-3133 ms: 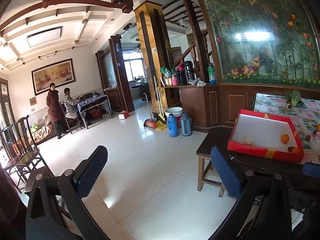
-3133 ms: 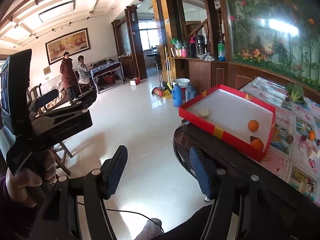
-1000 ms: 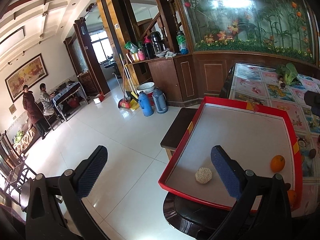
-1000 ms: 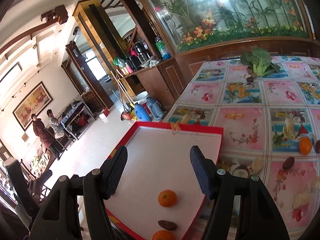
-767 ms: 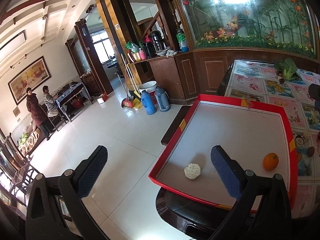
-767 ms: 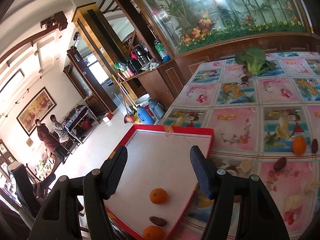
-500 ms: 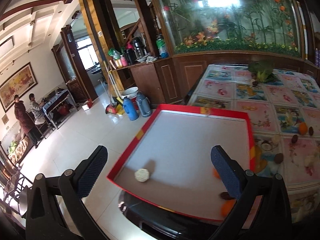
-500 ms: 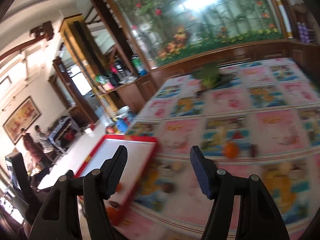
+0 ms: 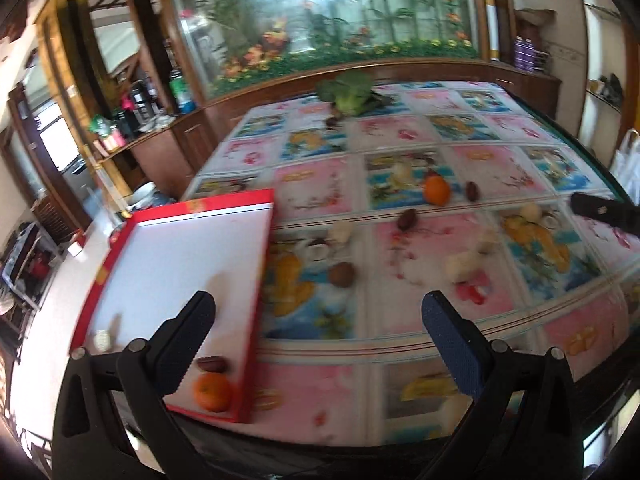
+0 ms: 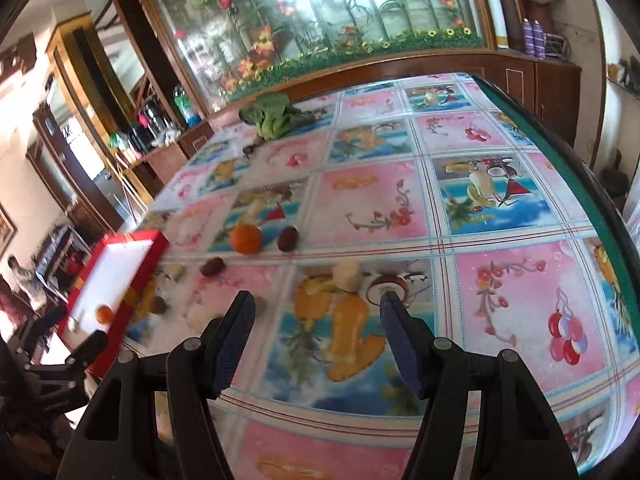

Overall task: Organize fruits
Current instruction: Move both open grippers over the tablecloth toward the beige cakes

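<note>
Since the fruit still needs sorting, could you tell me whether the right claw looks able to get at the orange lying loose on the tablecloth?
Probably yes. The right claw is open and empty, and the orange sits ahead to its left on the tablecloth, uncovered, with only a dark date beside it.

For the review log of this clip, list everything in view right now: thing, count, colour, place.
Tray: one, red rim, white floor, table's left edge.
Oranges: one in tray, one on cloth.
Dark dates: one in tray, two on cloth.
Brown round fruit: one, beside tray.
Pale pieces: several, mid cloth, blurred.
Leafy vegetable: one, green, far end.
Tablecloth: pink and blue fruit print.
Left gripper: open, empty.
Right gripper: open, empty.
</note>
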`<state>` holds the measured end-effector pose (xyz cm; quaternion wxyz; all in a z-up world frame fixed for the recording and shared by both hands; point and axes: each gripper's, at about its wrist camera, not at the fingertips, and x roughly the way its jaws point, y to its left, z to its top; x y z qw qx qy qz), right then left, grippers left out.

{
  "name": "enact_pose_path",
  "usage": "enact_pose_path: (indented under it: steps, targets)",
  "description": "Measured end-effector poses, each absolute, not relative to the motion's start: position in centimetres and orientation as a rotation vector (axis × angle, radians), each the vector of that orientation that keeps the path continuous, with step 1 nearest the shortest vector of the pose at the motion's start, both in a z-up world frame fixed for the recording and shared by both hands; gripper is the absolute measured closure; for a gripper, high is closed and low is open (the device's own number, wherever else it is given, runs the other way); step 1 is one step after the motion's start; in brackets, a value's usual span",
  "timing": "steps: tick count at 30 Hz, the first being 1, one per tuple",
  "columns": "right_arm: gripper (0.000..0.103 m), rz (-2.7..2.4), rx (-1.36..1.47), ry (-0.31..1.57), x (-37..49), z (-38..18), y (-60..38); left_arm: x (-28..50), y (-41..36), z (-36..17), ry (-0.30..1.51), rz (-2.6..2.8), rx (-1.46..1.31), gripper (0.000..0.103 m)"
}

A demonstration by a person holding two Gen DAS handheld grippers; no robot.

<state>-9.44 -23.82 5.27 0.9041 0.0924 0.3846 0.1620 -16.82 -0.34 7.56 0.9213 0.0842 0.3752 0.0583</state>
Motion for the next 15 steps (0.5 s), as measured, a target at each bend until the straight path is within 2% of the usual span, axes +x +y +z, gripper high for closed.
enact_pose_path:
  steps: [8,15]
  targets:
    - [0.039,0.328,0.083,0.835,-8.1,3.4,-24.8,-12.6,-4.8,5.8,0.819,-0.01,0.196,0.0]
    - [0.056,0.322,0.069,0.885,-5.1,2.3,-23.3,-9.9,-5.5,3.9,0.882,-0.097,0.155,0.0]
